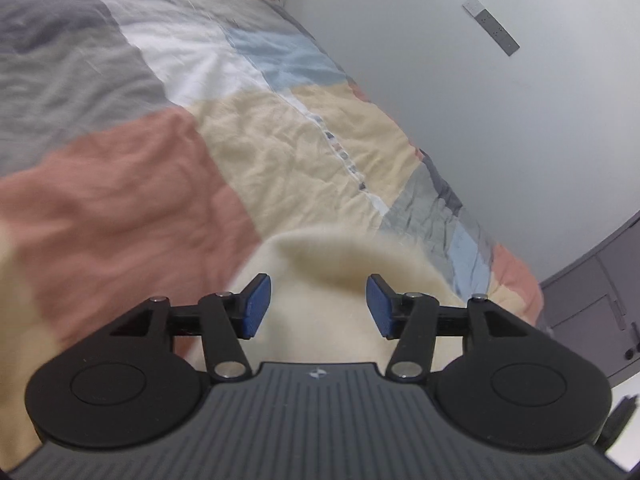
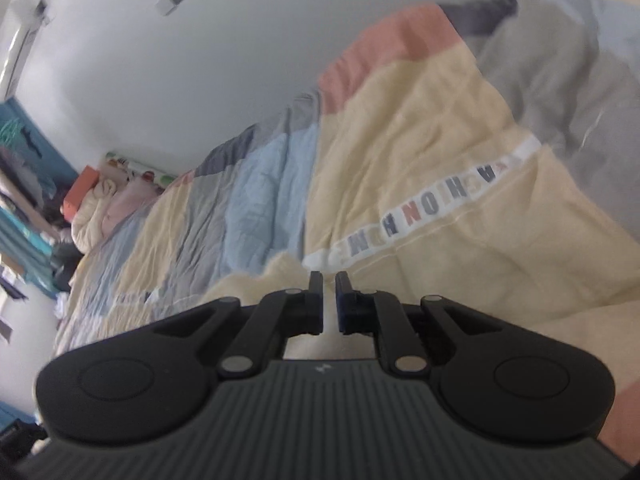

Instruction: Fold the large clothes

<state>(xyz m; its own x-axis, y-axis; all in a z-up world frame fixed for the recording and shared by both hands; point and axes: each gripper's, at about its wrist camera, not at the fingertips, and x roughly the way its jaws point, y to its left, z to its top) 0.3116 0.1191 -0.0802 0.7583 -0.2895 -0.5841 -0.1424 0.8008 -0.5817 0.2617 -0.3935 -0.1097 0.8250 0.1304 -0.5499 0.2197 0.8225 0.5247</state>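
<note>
A cream fuzzy garment [image 1: 320, 320] lies on the patchwork duvet [image 1: 132, 184], directly under my left gripper [image 1: 319, 304]. That gripper is open: its blue pads [image 1: 256, 306] stand apart on either side of a raised fold of the garment without touching it. In the right wrist view, my right gripper [image 2: 329, 300] is shut, with pale cloth showing in the thin slit between its black fingers [image 2: 315, 300]. The cream garment [image 2: 260, 280] reaches right up to the fingertips. The gripper body hides the rest of the garment.
The duvet [image 2: 420, 152] with its lettered white strip [image 2: 408, 220] covers the bed. A pale wall [image 1: 500, 120] runs along the bed's far side, and a grey cabinet [image 1: 592, 312] stands at the right. Pillows and bundled cloth [image 2: 108, 204] are piled at the bed's far end.
</note>
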